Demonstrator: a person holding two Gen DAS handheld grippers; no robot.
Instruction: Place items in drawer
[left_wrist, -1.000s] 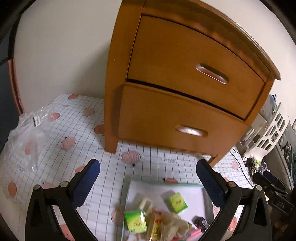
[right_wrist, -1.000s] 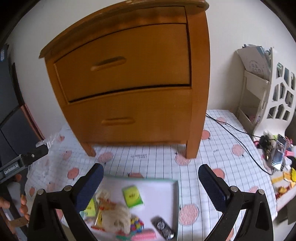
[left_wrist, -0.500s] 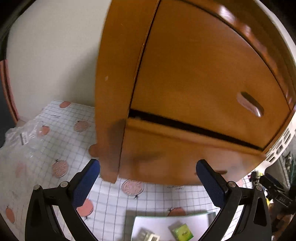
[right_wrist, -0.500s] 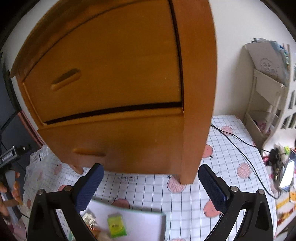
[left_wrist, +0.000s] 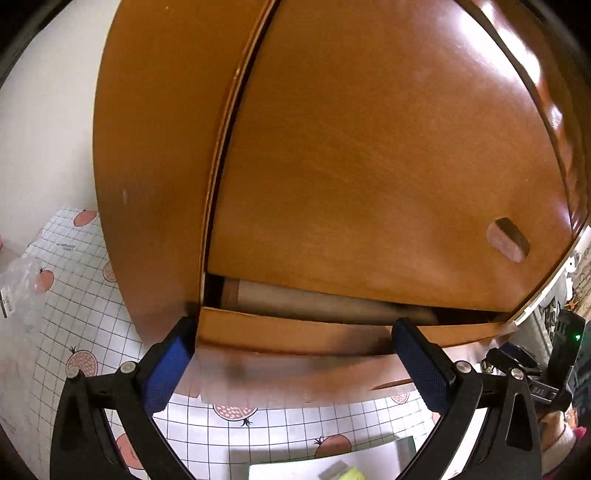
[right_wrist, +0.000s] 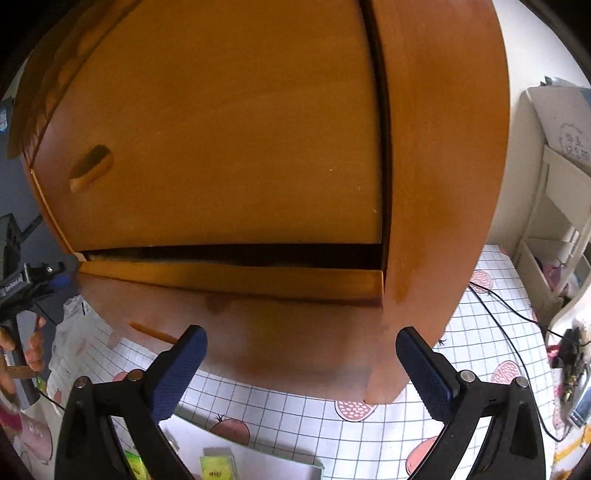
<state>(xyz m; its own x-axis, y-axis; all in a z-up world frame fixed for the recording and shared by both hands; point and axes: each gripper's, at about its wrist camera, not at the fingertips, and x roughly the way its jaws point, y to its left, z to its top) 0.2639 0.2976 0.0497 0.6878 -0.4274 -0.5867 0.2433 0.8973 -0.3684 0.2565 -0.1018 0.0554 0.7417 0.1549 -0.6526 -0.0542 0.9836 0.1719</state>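
Grid-patterned cloth with red fruit prints covers the desk (left_wrist: 77, 295), where a wooden nightstand (right_wrist: 439, 166) stands against a pale wall. Both grippers are close to its front. The left gripper (left_wrist: 291, 363) is spread wide, its blue pads at the top edge of the lower drawer (left_wrist: 295, 332), which sits slightly out with a dark gap above it. The right gripper (right_wrist: 299, 373) is likewise spread and empty before the same drawer's front. A white tray (right_wrist: 266, 461) holding small yellow-green packets (right_wrist: 216, 467) lies on the cloth below the grippers. A white rack (right_wrist: 557, 206) stands at right.
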